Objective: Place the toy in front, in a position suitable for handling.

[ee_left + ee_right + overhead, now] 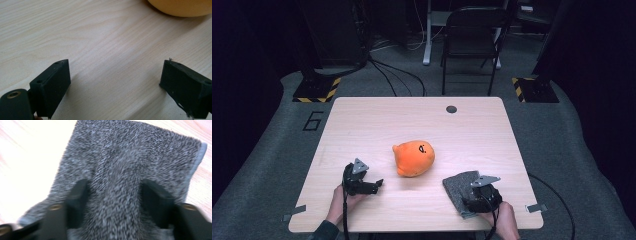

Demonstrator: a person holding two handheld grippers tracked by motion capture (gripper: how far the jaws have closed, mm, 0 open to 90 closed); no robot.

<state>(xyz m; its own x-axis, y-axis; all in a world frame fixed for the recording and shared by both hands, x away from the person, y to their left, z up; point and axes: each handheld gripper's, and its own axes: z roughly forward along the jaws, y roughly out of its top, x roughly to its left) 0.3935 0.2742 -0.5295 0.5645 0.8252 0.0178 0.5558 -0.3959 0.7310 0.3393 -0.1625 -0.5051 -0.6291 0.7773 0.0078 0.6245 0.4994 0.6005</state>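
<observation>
I see a pale wooden table (362, 120) on grey carpet floor (257, 150); a dark folding metal chair (472, 35) stands top centre; yellow-black striped stand bases (318, 89) flank the upper corners; surroundings dim.

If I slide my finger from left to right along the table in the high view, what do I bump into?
Left gripper → orange plush toy → grey cloth → right gripper, which sits on the cloth with a ridge of it between its jaws.
</observation>
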